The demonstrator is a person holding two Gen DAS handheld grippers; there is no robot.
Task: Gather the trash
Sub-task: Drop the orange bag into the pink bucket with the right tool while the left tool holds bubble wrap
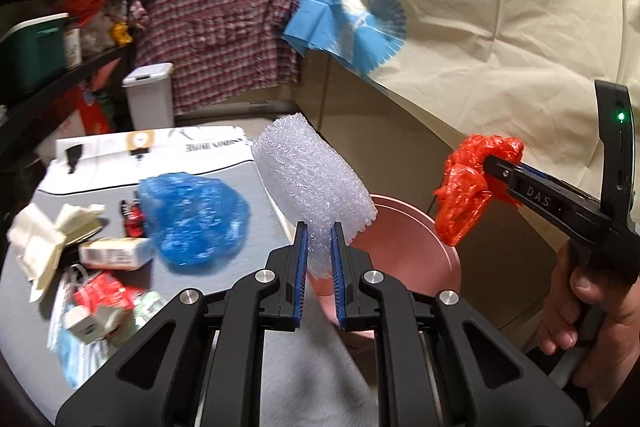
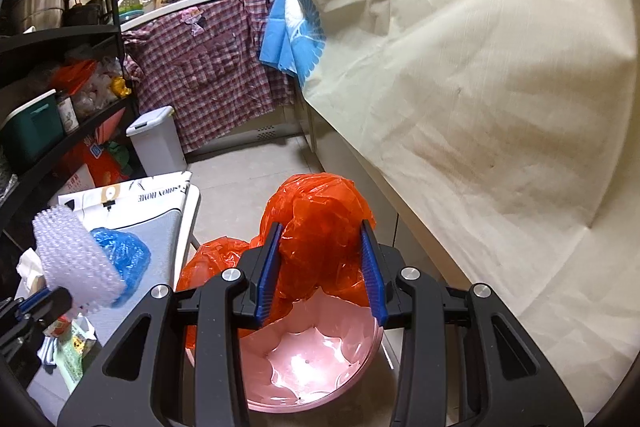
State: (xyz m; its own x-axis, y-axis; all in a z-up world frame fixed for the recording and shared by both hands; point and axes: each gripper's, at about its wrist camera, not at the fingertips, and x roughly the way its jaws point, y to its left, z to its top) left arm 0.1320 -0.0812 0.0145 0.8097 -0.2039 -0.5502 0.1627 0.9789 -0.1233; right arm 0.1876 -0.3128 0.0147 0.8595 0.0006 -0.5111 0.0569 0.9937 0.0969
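Kitchen corner: plaid shirts [image 1: 216,39] hang from the counter edge, cream sheet [image 2: 480,75] drapes right, white lidded bin [image 2: 154,143] on the tiled floor. Grey table [image 1: 256,183] holds a blue bag [image 1: 196,219], cartons and tissue. Left gripper [image 1: 319,251] pinches bubble wrap [image 1: 312,175]; right gripper [image 2: 320,267] clamps an orange bag [image 2: 316,215] above the pink bowl [image 2: 312,359] beside the table.

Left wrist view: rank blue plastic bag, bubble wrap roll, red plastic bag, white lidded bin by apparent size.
1. Bubble wrap roll, though it sits nearest the camera, clamped in the left gripper.
2. Blue plastic bag, close behind; real order unsure.
3. Red plastic bag, held by the right gripper.
4. White lidded bin, similar in frame but farthest away.
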